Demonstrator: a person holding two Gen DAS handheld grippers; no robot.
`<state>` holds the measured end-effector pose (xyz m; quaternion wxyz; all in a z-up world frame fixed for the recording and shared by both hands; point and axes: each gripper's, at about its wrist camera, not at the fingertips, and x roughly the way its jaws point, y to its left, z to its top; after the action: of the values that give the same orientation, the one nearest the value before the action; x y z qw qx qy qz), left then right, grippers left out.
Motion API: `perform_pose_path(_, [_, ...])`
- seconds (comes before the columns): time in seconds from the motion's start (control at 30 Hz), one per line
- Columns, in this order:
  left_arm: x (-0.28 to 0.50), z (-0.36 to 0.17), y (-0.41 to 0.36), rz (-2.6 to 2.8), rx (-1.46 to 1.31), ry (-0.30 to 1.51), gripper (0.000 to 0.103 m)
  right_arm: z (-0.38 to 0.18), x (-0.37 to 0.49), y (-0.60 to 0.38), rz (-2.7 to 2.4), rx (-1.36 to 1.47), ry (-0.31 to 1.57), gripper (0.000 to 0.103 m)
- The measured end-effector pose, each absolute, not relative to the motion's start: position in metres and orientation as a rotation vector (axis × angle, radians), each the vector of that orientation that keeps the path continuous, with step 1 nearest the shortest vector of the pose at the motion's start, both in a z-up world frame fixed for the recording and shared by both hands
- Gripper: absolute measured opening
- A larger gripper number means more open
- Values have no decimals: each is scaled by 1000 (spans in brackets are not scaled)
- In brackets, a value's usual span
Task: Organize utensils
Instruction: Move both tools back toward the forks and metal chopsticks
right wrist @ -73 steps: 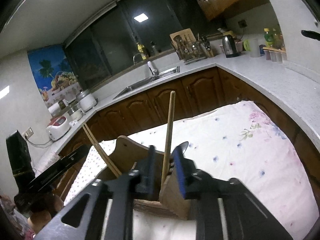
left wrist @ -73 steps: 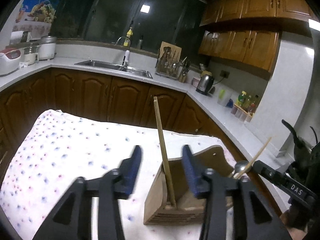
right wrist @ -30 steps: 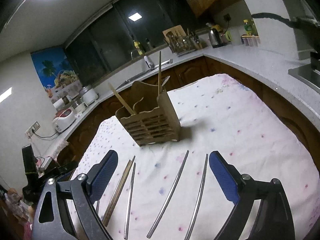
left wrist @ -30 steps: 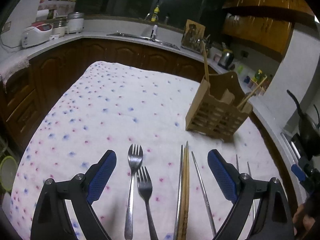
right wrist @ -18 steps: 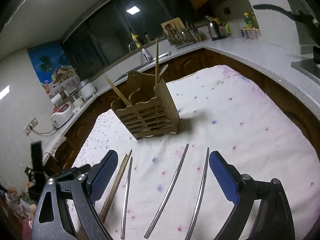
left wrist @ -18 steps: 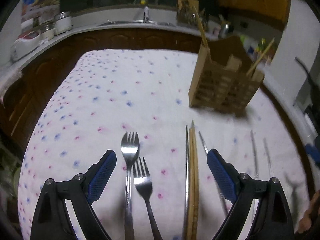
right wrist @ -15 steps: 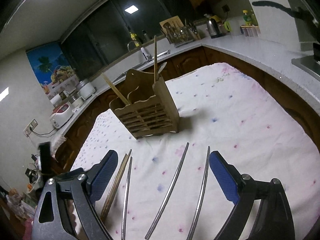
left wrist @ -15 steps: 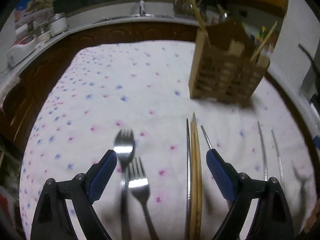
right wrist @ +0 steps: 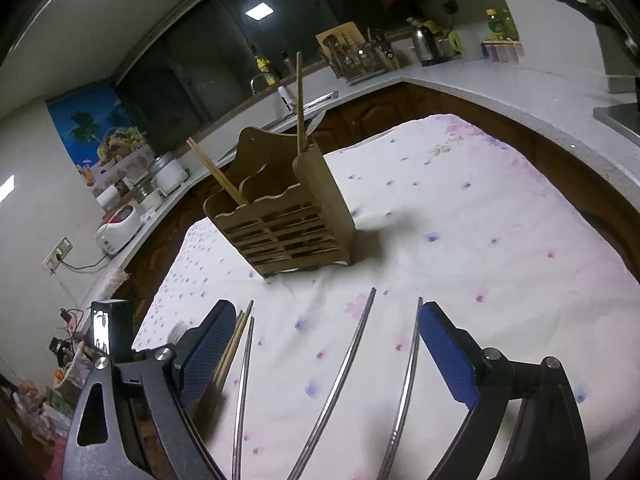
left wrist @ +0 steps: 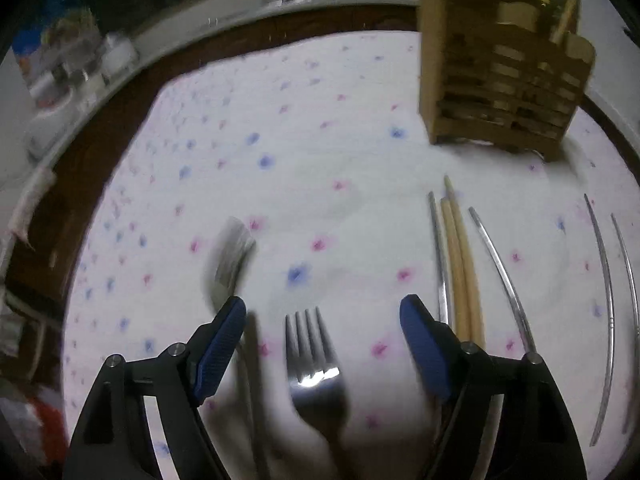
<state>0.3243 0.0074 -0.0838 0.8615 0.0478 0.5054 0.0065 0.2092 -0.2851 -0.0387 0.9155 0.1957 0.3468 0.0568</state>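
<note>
We see our left gripper (left wrist: 322, 344) low over the white flowered cloth (left wrist: 320, 152), its jaws closing with the near silver fork (left wrist: 314, 364) between the blue pads (left wrist: 222, 344), not yet touching. A second, blurred fork (left wrist: 230, 256) lies just left. Our right gripper (right wrist: 324, 352) is spread wide above two steel chopsticks (right wrist: 348, 356). The slatted wooden utensil holder (right wrist: 288, 224) stands farther away, with wooden chopsticks (right wrist: 218, 176) inside it.
</note>
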Motion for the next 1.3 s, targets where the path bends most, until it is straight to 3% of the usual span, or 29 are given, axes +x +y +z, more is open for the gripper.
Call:
perform_pose_path(0.17, [332,-72,14,-80,-35,1046,78,-54,225,-277,125,375,764,92])
perform_pose_path(0.5, [340,-83,-7,-48,156,1047,84,-63,230,-278,120,381,797,92])
perform_pose_path(0.67, [337,-86,20,-48,9,1107,75,-61,232,-281,115,372,788,92])
perform_pose_path(0.73, [335,-77,19,-81,-24,1080,75,-62,235,-279,113,361,795,87])
perform_pose_path(0.97, [339,-72,-17,-109,139,1057,73,-79,249,-272,93,320,882,42])
perform_pose_path(1.3, [352,-81,-8,-117,57,1110,71,-86,249,-274,81,324,901,42])
